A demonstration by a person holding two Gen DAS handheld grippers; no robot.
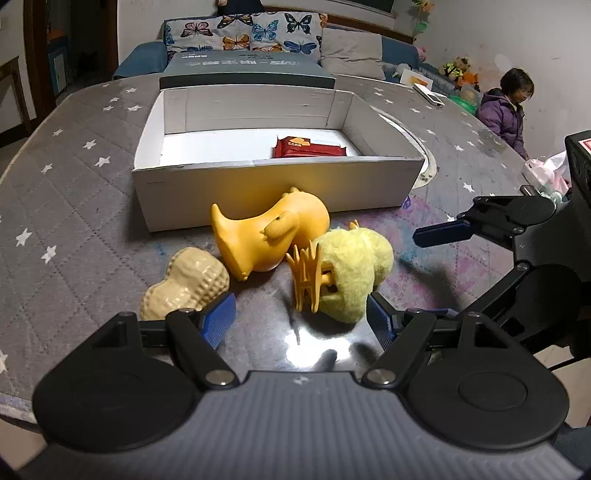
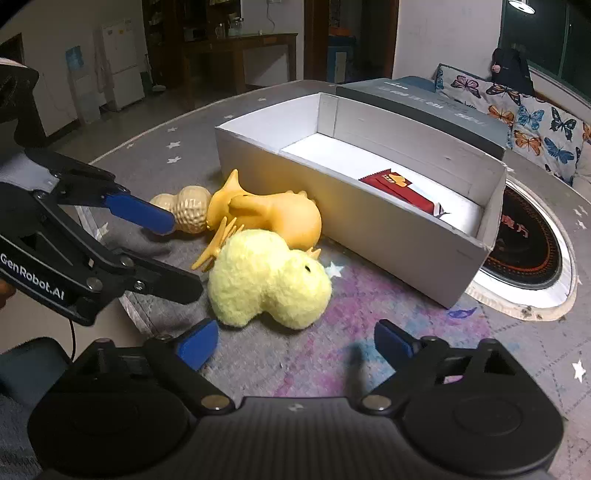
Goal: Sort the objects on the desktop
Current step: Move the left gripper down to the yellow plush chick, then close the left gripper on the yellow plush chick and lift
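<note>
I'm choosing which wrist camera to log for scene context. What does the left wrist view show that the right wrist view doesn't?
Only the left wrist view: a seated person in a purple jacket at the table's far side, and stuffed toys behind.

Only the right wrist view: a white fridge, a dark wooden table, and the round patterned inset seen clearly past the box.

Both: the open white box holding a red packet, the orange rubber duck, the fluffy yellow chick, the peanut-shaped toy, the butterfly sofa, and both open tools.
</note>
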